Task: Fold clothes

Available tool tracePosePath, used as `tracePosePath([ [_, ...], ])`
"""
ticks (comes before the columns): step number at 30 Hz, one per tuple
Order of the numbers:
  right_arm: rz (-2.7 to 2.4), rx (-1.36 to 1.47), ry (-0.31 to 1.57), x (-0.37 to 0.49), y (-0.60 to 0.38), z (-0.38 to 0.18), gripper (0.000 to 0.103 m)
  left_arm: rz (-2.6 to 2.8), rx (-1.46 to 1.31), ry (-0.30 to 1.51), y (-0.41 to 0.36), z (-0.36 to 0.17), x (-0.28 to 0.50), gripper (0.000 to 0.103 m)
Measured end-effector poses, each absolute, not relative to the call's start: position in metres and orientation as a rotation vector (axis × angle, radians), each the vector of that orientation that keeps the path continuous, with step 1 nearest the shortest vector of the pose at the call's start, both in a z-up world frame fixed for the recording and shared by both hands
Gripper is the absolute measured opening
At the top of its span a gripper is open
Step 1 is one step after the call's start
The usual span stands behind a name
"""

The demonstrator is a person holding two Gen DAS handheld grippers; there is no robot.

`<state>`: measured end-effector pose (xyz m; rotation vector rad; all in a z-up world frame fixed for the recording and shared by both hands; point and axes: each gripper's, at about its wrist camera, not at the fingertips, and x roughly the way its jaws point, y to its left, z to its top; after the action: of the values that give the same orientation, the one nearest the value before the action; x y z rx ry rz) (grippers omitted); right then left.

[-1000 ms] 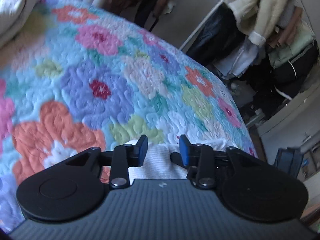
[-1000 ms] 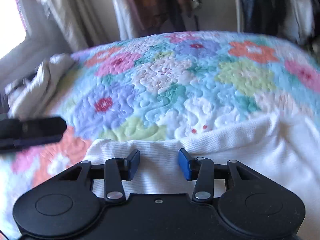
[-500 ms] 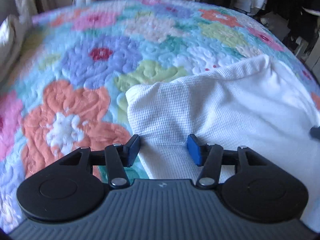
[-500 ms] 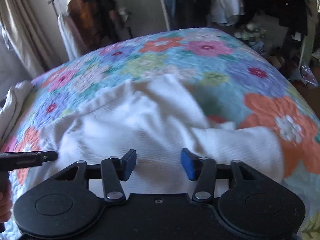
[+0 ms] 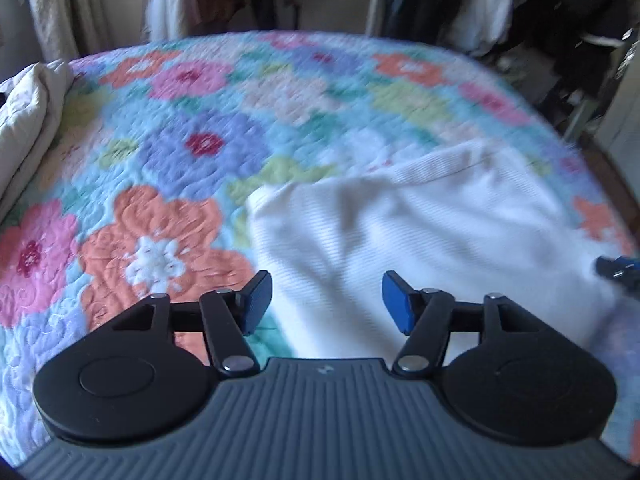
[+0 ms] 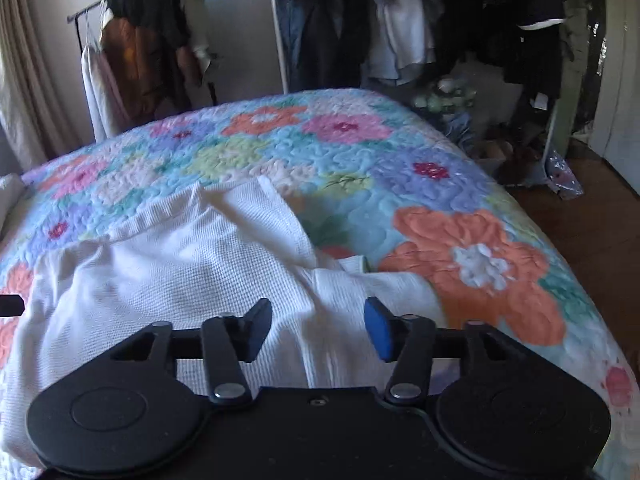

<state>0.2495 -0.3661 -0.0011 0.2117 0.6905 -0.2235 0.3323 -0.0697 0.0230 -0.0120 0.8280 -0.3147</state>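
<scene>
Lying rumpled on the floral quilt point(image 6: 472, 184), the white waffle-knit garment point(image 6: 192, 264) spreads across the near part of the bed; my left gripper point(image 5: 323, 300) hovers over its left edge, jaws opening, nothing pinched between them; my right gripper point(image 6: 318, 326) hangs above its right side, jaws opening too, pads clear of the cloth; hanging clothes point(image 6: 400, 24) crowd the far wall.

My own body hides the near edge of the white garment point(image 6: 168, 280), and my left view blurs the quilt point(image 5: 280, 92).
</scene>
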Motion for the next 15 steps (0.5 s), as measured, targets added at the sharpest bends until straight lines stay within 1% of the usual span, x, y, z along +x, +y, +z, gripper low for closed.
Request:
tracePosePath([
  [2, -0.209, 0.296, 0.705, 0.24, -0.371, -0.004, 0.058, -0.35, -0.022, 0.838, -0.076, 0.024, 0.323, 0.07],
  [7, -0.175, 0.455, 0.732, 0.22, -0.375, -0.011, 0.058, -0.375, -0.067, 0.913, -0.082, 0.004, 0.301, 0.07],
  [11, -0.174, 0.473, 0.72, 0.204, -0.366, -0.01, 0.061, -0.347, -0.088, 0.951, -0.078, -0.008, 0.28, 0.07],
  [15, -0.156, 0.439, 0.746, 0.19, -0.353, -0.01, 0.061, -0.335, -0.075, 0.945, -0.075, -0.006, 0.259, 0.07],
])
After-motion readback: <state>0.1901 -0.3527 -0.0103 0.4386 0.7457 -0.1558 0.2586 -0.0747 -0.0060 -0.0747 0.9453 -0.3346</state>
